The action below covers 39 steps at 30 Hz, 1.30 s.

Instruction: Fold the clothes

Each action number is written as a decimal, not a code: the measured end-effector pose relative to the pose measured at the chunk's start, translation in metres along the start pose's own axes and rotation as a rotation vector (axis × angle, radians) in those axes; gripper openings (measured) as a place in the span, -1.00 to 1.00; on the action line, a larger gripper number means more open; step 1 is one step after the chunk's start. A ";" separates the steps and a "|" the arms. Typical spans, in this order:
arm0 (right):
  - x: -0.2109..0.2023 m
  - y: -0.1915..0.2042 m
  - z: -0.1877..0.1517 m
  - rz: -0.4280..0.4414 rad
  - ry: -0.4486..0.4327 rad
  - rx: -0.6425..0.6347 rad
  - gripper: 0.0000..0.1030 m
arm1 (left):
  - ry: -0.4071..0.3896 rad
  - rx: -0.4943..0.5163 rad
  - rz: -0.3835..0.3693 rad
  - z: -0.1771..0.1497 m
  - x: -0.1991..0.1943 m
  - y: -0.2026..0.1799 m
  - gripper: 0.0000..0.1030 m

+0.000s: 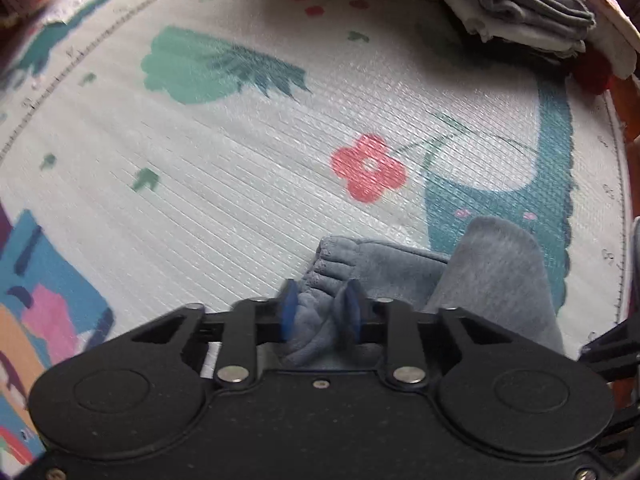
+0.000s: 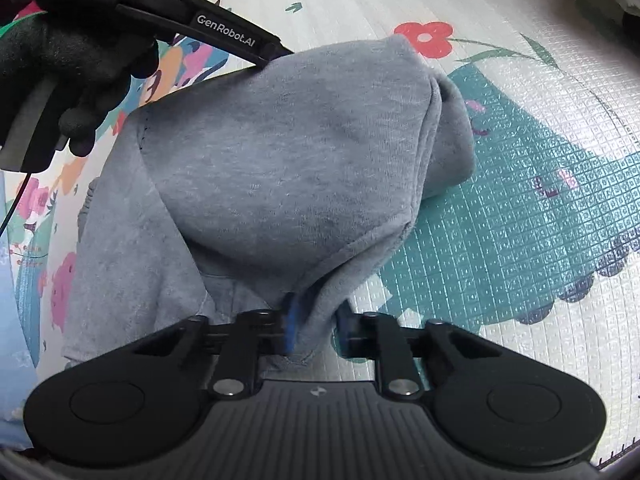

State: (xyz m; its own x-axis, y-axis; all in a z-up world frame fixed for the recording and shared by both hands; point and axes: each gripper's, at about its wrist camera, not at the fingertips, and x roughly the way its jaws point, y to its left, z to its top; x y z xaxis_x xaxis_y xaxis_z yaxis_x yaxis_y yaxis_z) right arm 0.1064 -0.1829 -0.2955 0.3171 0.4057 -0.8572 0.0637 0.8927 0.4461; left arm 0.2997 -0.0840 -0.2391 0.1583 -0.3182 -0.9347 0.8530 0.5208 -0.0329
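A grey garment (image 2: 288, 152) lies partly folded on the patterned play mat (image 2: 520, 240). My left gripper (image 1: 320, 312) is shut on a bunched, gathered edge of the grey garment (image 1: 400, 272), low over the mat. My right gripper (image 2: 316, 328) is shut on a hemmed corner of the same garment, with cloth pinched between the blue pads (image 2: 290, 324). In the right wrist view the left gripper's black body (image 2: 224, 32) and a gloved hand reach in at the garment's far upper left edge.
A stack of folded clothes (image 1: 532, 16) sits at the far right edge of the mat (image 1: 240, 160). A red flower print (image 1: 368, 168) and a teal dinosaur print lie ahead of the garment. Colourful mat panels show at left.
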 end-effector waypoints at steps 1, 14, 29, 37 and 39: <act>-0.001 0.000 -0.001 0.001 -0.001 -0.007 -0.77 | -0.013 -0.006 0.028 -0.001 -0.003 0.003 -0.94; -0.030 0.006 -0.001 -0.136 0.057 -0.201 -0.81 | -0.061 -0.186 0.020 -0.025 -0.035 0.055 -0.94; -0.032 0.017 0.000 -0.258 0.165 -0.370 -0.81 | 0.011 -0.102 0.078 -0.043 0.001 0.029 -0.51; -0.024 0.021 0.034 -0.440 0.225 -0.637 -0.81 | 0.008 -0.336 0.245 -0.115 -0.032 0.120 -0.53; -0.020 0.025 0.045 -0.488 0.235 -0.737 -0.81 | 0.019 -0.379 0.271 -0.138 -0.036 0.133 -0.53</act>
State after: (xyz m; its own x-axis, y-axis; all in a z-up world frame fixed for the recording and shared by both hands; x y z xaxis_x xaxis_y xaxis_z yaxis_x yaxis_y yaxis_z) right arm 0.1439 -0.1775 -0.2560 0.2074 -0.0921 -0.9739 -0.5055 0.8422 -0.1873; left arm 0.3393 0.1058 -0.2586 0.3380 -0.1179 -0.9337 0.5396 0.8371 0.0896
